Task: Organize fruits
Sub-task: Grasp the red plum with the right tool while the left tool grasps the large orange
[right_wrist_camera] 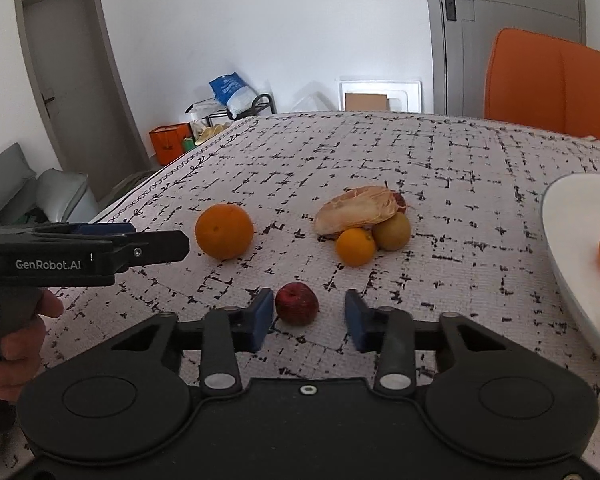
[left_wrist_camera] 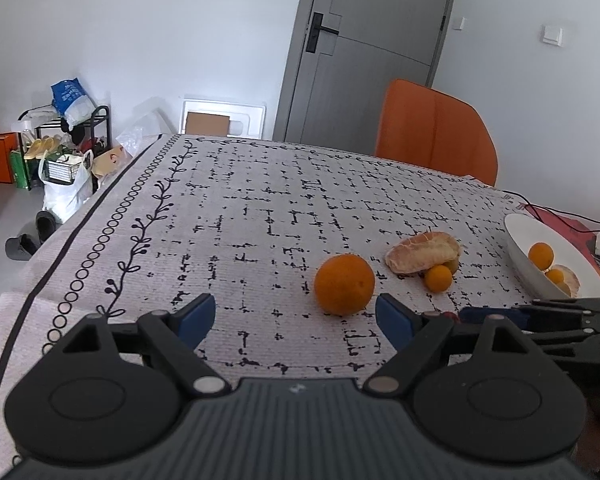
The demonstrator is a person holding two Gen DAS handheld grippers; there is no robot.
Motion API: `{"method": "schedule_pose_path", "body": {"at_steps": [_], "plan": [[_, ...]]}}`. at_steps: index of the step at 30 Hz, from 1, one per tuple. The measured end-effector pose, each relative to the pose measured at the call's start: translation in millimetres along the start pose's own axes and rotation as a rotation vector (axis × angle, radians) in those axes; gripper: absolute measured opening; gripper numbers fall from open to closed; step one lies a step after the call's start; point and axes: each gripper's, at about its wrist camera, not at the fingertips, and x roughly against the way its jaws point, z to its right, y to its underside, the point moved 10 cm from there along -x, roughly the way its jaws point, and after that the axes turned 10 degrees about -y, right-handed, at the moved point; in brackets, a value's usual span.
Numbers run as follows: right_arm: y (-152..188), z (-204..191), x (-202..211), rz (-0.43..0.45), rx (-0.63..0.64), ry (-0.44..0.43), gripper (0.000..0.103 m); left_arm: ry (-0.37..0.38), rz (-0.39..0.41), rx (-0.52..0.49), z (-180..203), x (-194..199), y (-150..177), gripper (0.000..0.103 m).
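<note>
Right claw [right_wrist_camera: 309, 314]: pads flank the small dark-red round fruit [right_wrist_camera: 297, 303], gap at 3 o'clock — centre before clenching.
Left claw [left_wrist_camera: 296, 316]: released, empty.

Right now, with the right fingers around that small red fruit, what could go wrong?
1. The red fruit sits off-centre in the right gripper, against one finger with a gap to the other. Closing may roll it out rather than pinch it.
2. The left gripper hangs open close beside the right one, so lifting could knock the two together.
3. The orange lies just ahead of a left finger, and a nudge might send it rolling.
</note>
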Motion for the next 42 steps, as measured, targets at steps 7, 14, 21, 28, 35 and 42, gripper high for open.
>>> {"method": "schedule_pose_path", "body": {"at_steps": [7, 14, 21, 28, 35, 42], "plan": [[-3.0, 6.3, 5.0, 0.004, -0.011, -0.001, 0.021, 0.010, 0.006, -0.010, 9.0, -5.6, -4.1, 0.086], [-5.8, 22.2, 22.1, 0.037, -0.033, 0.032, 0.021, 0.020, 0.011, -0.023, 21.7, -12.3, -9.5, 0.083], [-8.1, 38.9, 42.5, 0.075, -0.053, 0.069, 0.021, 0.019, 0.008, -0.062, 37.3, -23.3, -9.5, 0.072], [-10.3, 59.4, 66.2, 0.125, -0.082, 0.106, 0.021, 0.022, -0.026, -0.061, 48.8, -29.0, -4.7, 0.039], [-9.0, 80.4, 90.4, 0.172, -0.111, 0.141, 0.021, 0.059, 0.014, -0.096, 78.2, -13.6, -13.2, 0.039], [-3.4, 102.7, 112.7, 0.209, -0.147, 0.181, 0.021, 0.093, 0.037, -0.128, 108.6, -4.7, -19.5, 0.039]]}}
